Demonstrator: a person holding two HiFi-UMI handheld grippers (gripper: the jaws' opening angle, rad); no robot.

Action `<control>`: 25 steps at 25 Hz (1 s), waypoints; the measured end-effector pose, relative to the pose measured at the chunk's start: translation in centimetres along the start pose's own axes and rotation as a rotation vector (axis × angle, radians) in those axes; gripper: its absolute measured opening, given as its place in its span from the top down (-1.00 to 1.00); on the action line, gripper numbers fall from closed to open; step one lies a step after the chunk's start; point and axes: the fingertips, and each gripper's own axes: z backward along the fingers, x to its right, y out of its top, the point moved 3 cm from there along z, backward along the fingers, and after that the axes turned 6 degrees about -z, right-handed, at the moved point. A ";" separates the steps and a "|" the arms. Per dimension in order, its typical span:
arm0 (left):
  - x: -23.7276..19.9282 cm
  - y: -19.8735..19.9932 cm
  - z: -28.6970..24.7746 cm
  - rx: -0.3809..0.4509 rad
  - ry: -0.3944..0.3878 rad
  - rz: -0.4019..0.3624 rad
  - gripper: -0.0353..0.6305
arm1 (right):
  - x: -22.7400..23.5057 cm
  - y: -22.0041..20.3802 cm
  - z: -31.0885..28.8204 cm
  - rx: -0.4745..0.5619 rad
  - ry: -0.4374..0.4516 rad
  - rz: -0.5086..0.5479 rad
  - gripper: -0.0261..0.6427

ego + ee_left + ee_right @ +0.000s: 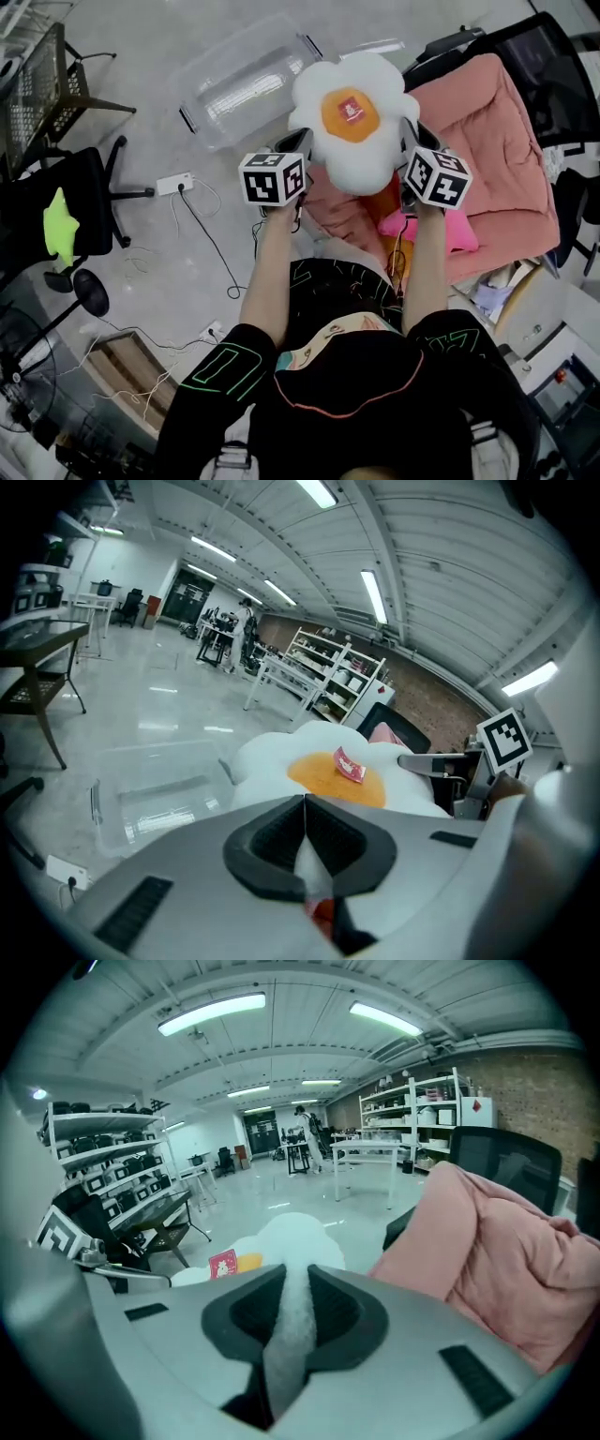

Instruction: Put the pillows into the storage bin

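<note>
Head view: the egg pillow (349,117) hangs in the air in front of the person, held between both tools, above the floor (141,141) and just beside the clear storage bin (234,94).
Left tool (305,855): the jaws are together and pinch a thin fold of the white edge of the egg pillow.
Right tool (286,1335): the jaws are clamped on a thicker strip of white plush at the opposite edge.
Weight: I judge it as light, because two small pinches at the rim carry it and it does not sag much.
Softness: plush and stuffed; it squeezes flat between the jaws, so it should bend to fit into the storage bin.
Slip risk: the fabric is fuzzy and not slippery, but a thin fold could pull out if the tools move apart.
Fragility: none that I can see; dropping it should do no harm.
Best hold: the white rim on two opposite sides, as it is now, not the thick orange middle.
Storage bin: it stands on the floor and seems open on top, with nothing visible inside.
Other pillows: a pink pillow (427,230) lies on the chair (525,56) with the pink blanket (487,122); a green star pillow (58,230) lies on a black chair at the left.
</note>
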 end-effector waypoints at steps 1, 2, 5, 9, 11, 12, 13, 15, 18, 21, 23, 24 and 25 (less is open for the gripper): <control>-1.9 0.5 0.1 0.002 0.011 0.013 0.90 | -1.3 0.3 -1.6 -0.009 0.010 0.004 0.75; -3.8 1.1 0.2 0.003 0.020 0.027 0.90 | -2.6 0.7 -3.3 -0.018 0.020 0.006 0.75; -9.6 2.2 0.9 -0.009 0.046 0.073 0.90 | -6.9 1.2 -8.0 -0.061 0.046 0.018 0.74; -17.4 2.9 2.2 -0.029 0.094 0.135 0.90 | -13.0 1.7 -14.7 -0.117 0.084 0.048 0.74; -21.4 3.6 2.7 -0.035 0.120 0.153 0.90 | -16.1 2.0 -18.1 -0.129 0.105 0.055 0.74; -23.1 4.0 3.0 -0.038 0.134 0.159 0.90 | -17.5 2.2 -19.6 -0.135 0.118 0.057 0.74; -24.7 4.4 3.2 -0.042 0.148 0.165 0.90 | -18.7 2.4 -21.1 -0.141 0.132 0.060 0.73; -27.4 5.3 3.5 -0.048 0.175 0.169 0.90 | -20.8 2.8 -23.7 -0.148 0.158 0.065 0.73; -30.6 6.4 3.8 -0.052 0.214 0.161 0.90 | -23.3 3.4 -26.7 -0.147 0.194 0.059 0.71; -34.3 7.6 4.5 -0.019 0.290 0.139 0.85 | -25.6 4.2 -29.6 -0.117 0.220 0.047 0.57; -36.6 7.8 5.0 0.000 0.349 0.140 0.76 | -26.2 4.0 -31.2 -0.128 0.195 0.066 0.41; -37.4 7.8 5.0 0.003 0.353 0.154 0.76 | -26.1 3.8 -31.7 -0.138 0.178 0.076 0.40; -37.7 7.9 4.9 0.006 0.343 0.168 0.77 | -25.9 3.6 -31.9 -0.144 0.164 0.079 0.40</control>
